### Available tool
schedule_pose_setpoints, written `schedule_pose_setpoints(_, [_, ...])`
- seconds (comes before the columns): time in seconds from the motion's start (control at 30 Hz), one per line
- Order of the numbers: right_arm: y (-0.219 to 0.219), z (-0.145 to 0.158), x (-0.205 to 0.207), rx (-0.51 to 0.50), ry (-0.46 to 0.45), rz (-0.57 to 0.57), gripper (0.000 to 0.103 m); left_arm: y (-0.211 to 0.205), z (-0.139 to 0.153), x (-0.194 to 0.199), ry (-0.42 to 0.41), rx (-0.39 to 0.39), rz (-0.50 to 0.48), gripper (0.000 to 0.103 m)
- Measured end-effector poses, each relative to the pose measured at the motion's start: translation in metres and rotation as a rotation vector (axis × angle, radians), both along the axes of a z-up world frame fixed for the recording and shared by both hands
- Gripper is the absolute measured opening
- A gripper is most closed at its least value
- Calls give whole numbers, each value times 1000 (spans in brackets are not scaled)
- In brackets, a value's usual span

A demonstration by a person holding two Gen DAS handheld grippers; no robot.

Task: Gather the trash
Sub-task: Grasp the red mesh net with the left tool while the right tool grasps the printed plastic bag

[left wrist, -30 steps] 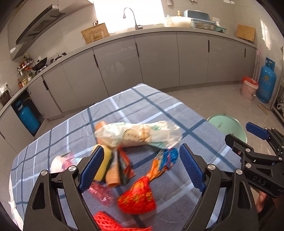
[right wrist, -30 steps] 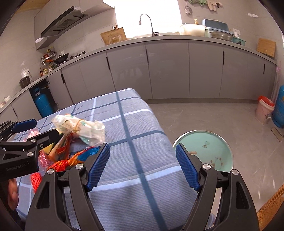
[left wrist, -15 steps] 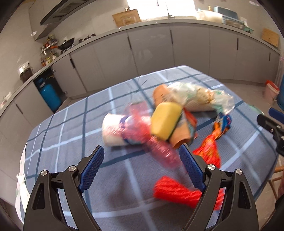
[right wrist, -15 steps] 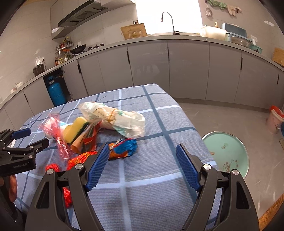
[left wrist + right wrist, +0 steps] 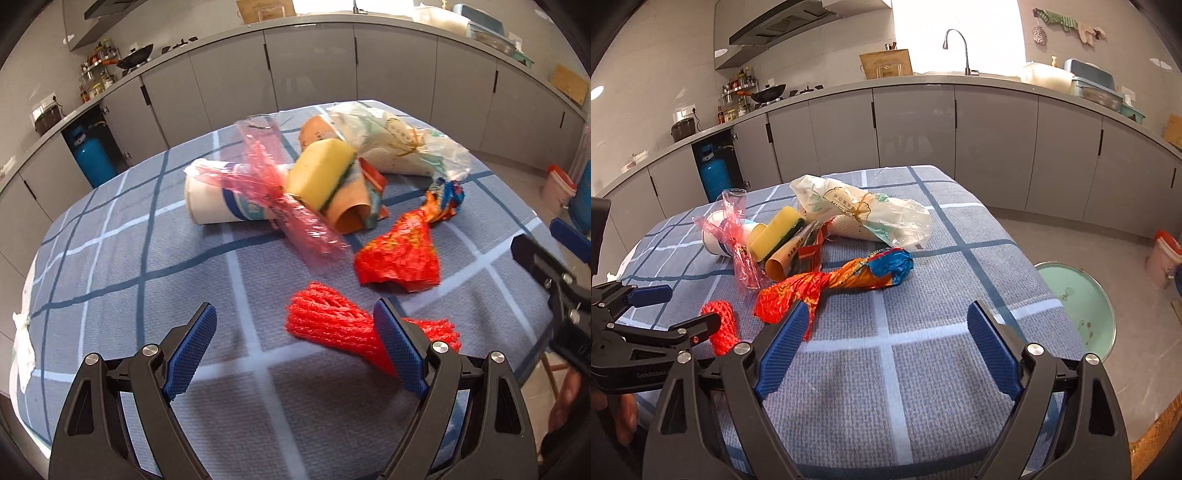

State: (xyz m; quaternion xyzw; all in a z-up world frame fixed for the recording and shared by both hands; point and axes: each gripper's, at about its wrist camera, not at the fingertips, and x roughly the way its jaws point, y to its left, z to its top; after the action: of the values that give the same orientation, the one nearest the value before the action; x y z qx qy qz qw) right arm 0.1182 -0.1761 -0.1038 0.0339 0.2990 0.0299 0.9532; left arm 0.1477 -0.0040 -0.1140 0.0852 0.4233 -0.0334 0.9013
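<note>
Blue-checked cloth covers the bench [image 5: 147, 258], and the trash lies heaped on it around a yellow sponge [image 5: 319, 171]. Left of the sponge a white paper cup [image 5: 214, 203] lies on its side with a pink plastic wrapper [image 5: 266, 181] draped across it. Under the sponge sits a brown paper cup [image 5: 351, 210], also on its side. Behind the sponge, toward the grey cabinets, is a clear plastic bag [image 5: 402, 147] with printed paper inside. In front of the sponge and to its right lies a red and blue twisted wrapper [image 5: 842, 284], and nearer the camera a bundle of red netting [image 5: 332, 325].

The left tool [image 5: 295, 350] hangs over the bench with its jaws wide apart and nothing gripped; the red netting lies partly behind its right finger. The right tool [image 5: 886, 347] hovers over bare cloth in front of the sponge, jaws opening and empty. A pale green bin [image 5: 1078, 302] stands on the floor past the bench's right edge.
</note>
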Motion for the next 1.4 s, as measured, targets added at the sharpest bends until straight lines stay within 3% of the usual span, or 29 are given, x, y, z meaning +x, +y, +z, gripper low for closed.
schedule_pose_setpoints(0.23, [-14, -7, -3, 27, 14, -20, 89, -28, -11, -3, 32, -6, -54, 85])
schedule_pose_setpoints(0.27, [-15, -7, -3, 30, 14, -25, 89, -30, -13, -4, 33, 1, -60, 81])
schedule_pose_setpoints(0.3, [-16, -7, -3, 32, 14, -28, 89, -31, -15, -5, 35, -3, -68, 75])
schedule_pose_setpoints(0.37, [-17, -8, -2, 33, 16, -29, 89, -30, -16, -5, 56, -38, -96, 45])
schedule_pose_setpoints(0.4, [-16, -9, -2, 31, 18, -29, 89, -30, -15, -7, 52, -38, -99, 40])
schedule_pose_setpoints(0.43, [-15, -9, -2, 29, 20, -27, 89, -30, -15, -8, 47, -32, -109, 22])
schedule_pose_setpoints(0.47, [-14, -9, -2, 27, 22, -26, 89, -28, -14, -9, 52, -36, -118, 20])
schedule_pose_setpoints(0.53, [-13, -7, -1, 19, 21, -23, 89, -21, -12, -10, 56, -60, -112, 17])
schedule_pose_setpoints(0.73, [-6, -1, 9, -13, 22, -10, 89, 13, 12, -6, -35, -44, -51, 15])
schedule_pose_setpoints(0.97, [6, 14, 53, -65, 9, 32, 89, 57, 32, 22, -145, 46, 83, 15])
schedule_pose_setpoints(1.13, [12, 21, 94, -131, 0, 49, 89, 78, 33, 45, -146, 57, 128, 15])
schedule_pose_setpoints(1.4, [22, 13, 145, -238, 38, 133, 87, 74, 15, 69, -105, 46, 108, 15])
